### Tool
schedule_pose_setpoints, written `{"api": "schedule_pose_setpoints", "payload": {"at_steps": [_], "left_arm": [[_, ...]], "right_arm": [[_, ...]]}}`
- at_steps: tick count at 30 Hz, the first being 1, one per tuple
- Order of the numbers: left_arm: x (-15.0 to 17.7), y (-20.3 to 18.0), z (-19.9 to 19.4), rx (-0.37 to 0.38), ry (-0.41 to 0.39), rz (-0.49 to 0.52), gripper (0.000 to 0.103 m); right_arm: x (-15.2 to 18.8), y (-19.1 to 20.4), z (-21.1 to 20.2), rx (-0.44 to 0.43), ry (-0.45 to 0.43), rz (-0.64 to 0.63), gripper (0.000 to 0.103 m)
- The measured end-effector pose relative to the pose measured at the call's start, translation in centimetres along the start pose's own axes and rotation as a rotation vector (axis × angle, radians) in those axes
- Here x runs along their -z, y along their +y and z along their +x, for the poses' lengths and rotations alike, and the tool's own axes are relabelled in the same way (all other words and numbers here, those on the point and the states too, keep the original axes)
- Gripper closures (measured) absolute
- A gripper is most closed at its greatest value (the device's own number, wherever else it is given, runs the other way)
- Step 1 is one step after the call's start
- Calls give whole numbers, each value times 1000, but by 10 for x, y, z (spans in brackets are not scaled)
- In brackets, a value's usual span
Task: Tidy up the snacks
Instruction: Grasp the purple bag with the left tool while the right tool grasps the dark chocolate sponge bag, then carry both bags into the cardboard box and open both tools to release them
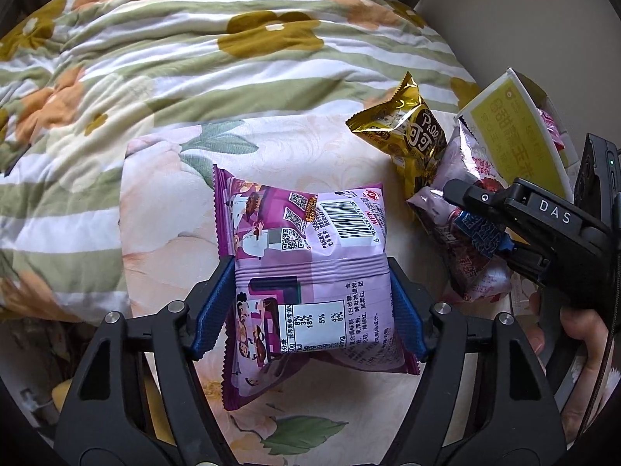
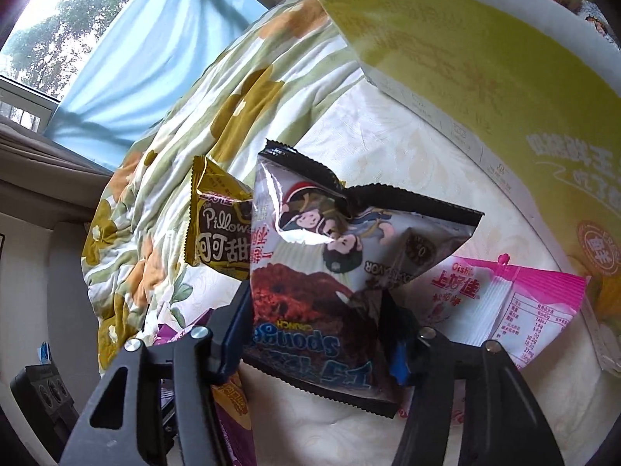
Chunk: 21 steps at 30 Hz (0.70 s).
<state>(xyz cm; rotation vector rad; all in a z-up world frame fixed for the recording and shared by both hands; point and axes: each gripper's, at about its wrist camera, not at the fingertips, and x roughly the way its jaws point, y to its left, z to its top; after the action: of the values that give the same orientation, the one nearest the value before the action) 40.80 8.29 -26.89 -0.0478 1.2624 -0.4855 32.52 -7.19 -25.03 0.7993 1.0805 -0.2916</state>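
A: Gripping is seen on both sides. The purple packet (image 1: 306,268) is pinched across its middle by the left gripper (image 1: 310,303), the blue pads (image 1: 215,303) pressed into its two side edges, so it is carried rather than laid on the bed sheet (image 1: 310,143).

B: And the other one?

A: The silver sponge-crunch packet (image 2: 322,272) is clamped low on its body by the right gripper (image 2: 316,334), its fingers closed on it. It is held beside the yellow-green box (image 2: 485,77), probably so that it can be dropped in; that is a judgement only.

B: How are the packets pointed?

A: The purple packet's long axis is run away from the left camera, its barcode end farthest and its back panel upward. The silver packet is held roughly upright in the right wrist view, the crimped black top seal (image 2: 419,194) folded over at the far end, the printed name upside down near the fingers.

B: What else is nearby?

A: A gold Pillows packet (image 2: 221,229) is seen just behind the silver one, and a pink Oishi packet (image 2: 516,303) is lying against the box's foot.
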Motion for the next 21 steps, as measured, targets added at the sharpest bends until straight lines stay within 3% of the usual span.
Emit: {"api": "schedule_pose_setpoints", "payload": {"at_steps": [11,21], "left_arm": [[7,-9,-20,-27,-44,3,33],[20,-30,-76,-79,-147,28,33]], "right_arm": [[12,6,-16,-31,4,-55,51],[23,28,-55,-121,-5,-143,52]]}}
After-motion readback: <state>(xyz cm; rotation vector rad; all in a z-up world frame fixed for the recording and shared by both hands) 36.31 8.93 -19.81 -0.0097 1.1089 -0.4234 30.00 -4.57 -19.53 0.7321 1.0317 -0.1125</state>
